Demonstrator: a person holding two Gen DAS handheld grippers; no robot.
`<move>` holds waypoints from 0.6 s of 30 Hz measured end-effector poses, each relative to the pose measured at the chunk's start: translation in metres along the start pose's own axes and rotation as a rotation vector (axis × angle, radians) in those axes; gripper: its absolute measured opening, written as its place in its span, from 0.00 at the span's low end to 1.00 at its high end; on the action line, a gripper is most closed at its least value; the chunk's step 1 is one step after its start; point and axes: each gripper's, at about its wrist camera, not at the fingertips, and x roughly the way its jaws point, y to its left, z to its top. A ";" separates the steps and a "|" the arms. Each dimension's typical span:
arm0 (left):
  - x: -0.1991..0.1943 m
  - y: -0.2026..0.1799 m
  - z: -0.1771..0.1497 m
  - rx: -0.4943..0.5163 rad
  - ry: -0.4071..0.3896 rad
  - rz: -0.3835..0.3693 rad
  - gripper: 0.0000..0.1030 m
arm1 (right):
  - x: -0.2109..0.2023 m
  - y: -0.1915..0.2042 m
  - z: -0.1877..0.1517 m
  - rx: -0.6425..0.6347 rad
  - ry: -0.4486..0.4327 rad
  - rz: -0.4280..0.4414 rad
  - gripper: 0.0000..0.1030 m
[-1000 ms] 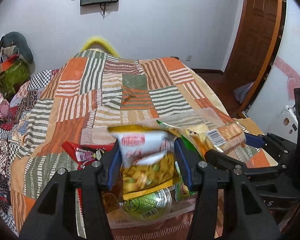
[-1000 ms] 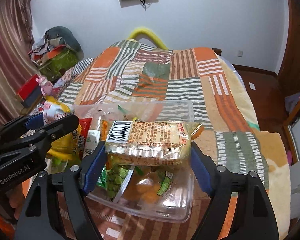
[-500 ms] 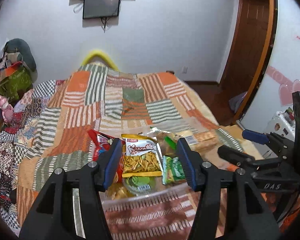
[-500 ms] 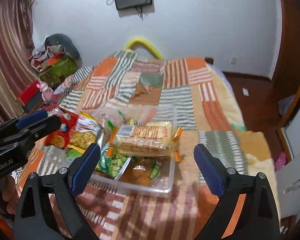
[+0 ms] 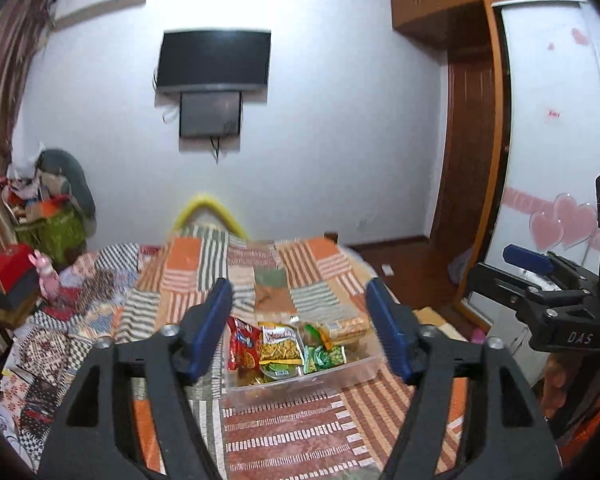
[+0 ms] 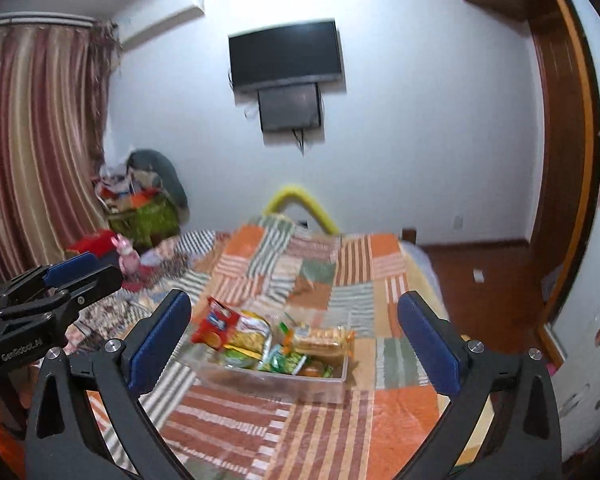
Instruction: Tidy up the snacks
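Note:
A clear plastic bin [image 5: 352, 372] sits on the quilted bed and holds several snack packs: a red pack [image 5: 242, 344], a yellow chips pack [image 5: 280, 346], green packs [image 5: 324, 358] and a cracker pack [image 5: 346, 326]. The bin also shows in the right wrist view [image 6: 320, 384], with the cracker pack [image 6: 322, 338] on top. My left gripper [image 5: 300, 332] is open and empty, held back from and above the bin. My right gripper [image 6: 296, 342] is open and empty, also held back from the bin.
The patchwork quilt [image 5: 280, 432] covers the bed. A TV [image 5: 214, 60] hangs on the far wall. Clutter and a pink toy [image 5: 48, 276] lie at the left. A wooden door [image 5: 464, 160] and a wardrobe with heart stickers [image 5: 556, 224] stand at the right.
Both grippers let go of their packs, the yellow chips pack and the cracker pack, which now lie in the bin. Both grippers opened and pulled back and up, away from the bin.

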 end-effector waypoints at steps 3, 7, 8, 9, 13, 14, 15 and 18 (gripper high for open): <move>-0.026 -0.005 -0.001 0.003 -0.045 0.014 0.86 | -0.019 0.008 -0.001 0.000 -0.031 0.009 1.00; -0.049 -0.010 -0.005 0.012 -0.070 0.037 0.92 | -0.038 0.016 -0.007 -0.019 -0.056 0.010 1.00; -0.052 -0.011 -0.007 0.012 -0.075 0.042 0.95 | -0.040 0.017 -0.009 -0.027 -0.057 0.009 1.00; -0.055 -0.012 -0.009 0.012 -0.076 0.045 0.97 | -0.041 0.019 -0.010 -0.034 -0.058 0.007 1.00; -0.058 -0.012 -0.015 -0.002 -0.071 0.054 1.00 | -0.042 0.023 -0.016 -0.044 -0.055 -0.002 1.00; -0.058 -0.012 -0.017 -0.004 -0.068 0.053 1.00 | -0.043 0.024 -0.018 -0.046 -0.054 -0.005 1.00; -0.058 -0.012 -0.018 -0.004 -0.064 0.053 1.00 | -0.043 0.025 -0.020 -0.047 -0.053 -0.011 1.00; -0.058 -0.013 -0.020 -0.001 -0.061 0.057 1.00 | -0.041 0.027 -0.023 -0.051 -0.047 -0.020 1.00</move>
